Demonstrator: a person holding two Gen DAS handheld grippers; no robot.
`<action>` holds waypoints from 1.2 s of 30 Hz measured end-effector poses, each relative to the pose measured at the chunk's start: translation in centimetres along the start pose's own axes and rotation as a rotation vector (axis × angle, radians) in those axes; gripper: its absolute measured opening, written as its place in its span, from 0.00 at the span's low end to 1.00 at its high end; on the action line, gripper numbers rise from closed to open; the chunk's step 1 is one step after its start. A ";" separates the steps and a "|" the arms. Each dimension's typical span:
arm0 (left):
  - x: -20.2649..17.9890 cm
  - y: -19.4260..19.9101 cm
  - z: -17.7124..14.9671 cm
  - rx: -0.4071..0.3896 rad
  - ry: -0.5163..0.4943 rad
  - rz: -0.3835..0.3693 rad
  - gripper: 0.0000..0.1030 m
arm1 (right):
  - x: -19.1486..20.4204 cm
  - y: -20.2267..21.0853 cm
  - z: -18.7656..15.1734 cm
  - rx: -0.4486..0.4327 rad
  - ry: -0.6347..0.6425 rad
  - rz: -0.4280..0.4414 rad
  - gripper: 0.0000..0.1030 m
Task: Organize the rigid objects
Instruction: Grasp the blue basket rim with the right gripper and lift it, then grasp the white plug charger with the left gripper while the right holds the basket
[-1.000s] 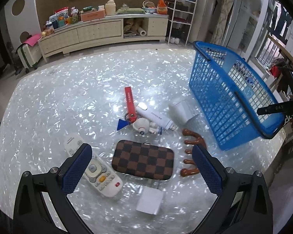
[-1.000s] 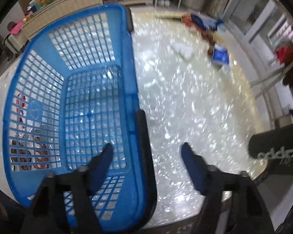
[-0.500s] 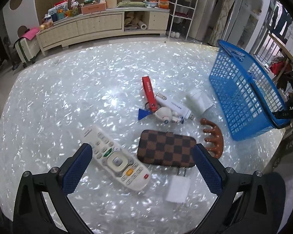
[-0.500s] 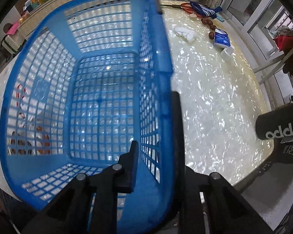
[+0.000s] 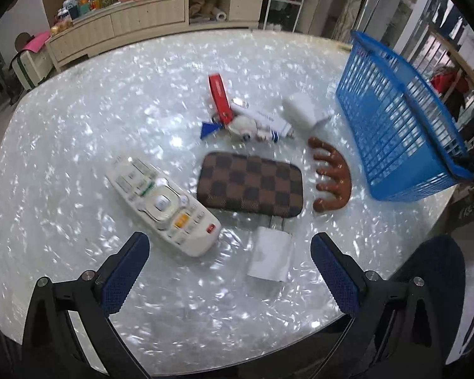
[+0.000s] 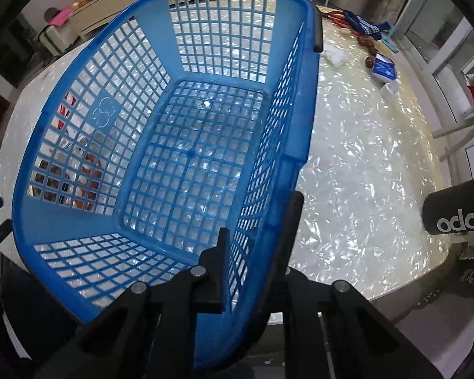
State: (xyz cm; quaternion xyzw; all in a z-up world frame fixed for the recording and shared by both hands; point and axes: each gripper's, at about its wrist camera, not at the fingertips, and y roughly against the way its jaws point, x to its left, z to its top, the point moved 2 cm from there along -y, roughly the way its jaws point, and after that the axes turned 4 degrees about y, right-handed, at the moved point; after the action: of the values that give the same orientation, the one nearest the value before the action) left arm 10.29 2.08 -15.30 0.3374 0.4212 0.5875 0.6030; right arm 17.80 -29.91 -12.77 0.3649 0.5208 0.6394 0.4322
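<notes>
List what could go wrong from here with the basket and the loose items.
1. The right gripper pinches only one thin mesh wall of the empty blue basket, near the table edge; the basket could twist or slip off.
2. The open left gripper hangs over the white remote and the white charger; it could knock them.

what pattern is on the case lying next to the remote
A brown checkerboard case, light and dark squares; clearest in the left wrist view.

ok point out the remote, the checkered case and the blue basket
remote (image 5: 161,203), left wrist view, on its round centre pad
checkered case (image 5: 249,186), left wrist view, middle of its top face
blue basket (image 5: 395,132), left wrist view, on its near mesh wall
</notes>
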 end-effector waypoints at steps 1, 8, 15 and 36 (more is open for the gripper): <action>-0.3 -0.6 -0.1 0.011 -0.001 0.006 1.00 | 0.2 0.1 -0.1 -0.004 0.015 0.002 0.11; -2.1 -4.3 -1.2 0.106 -0.062 0.058 1.00 | -2.1 -0.8 1.4 0.002 0.089 0.028 0.11; -2.3 -6.1 -1.1 0.147 -0.098 0.123 1.00 | -2.9 -1.4 1.7 -0.011 0.074 0.037 0.11; -4.3 -4.7 0.5 0.143 -0.037 0.024 0.40 | -1.1 -1.3 1.1 -0.044 0.092 0.093 0.11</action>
State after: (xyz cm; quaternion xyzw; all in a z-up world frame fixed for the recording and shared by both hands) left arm 12.98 -2.51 -18.86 0.3954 0.4470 0.5566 0.5779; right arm 19.41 -30.43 -13.83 0.3495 0.5084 0.6862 0.3855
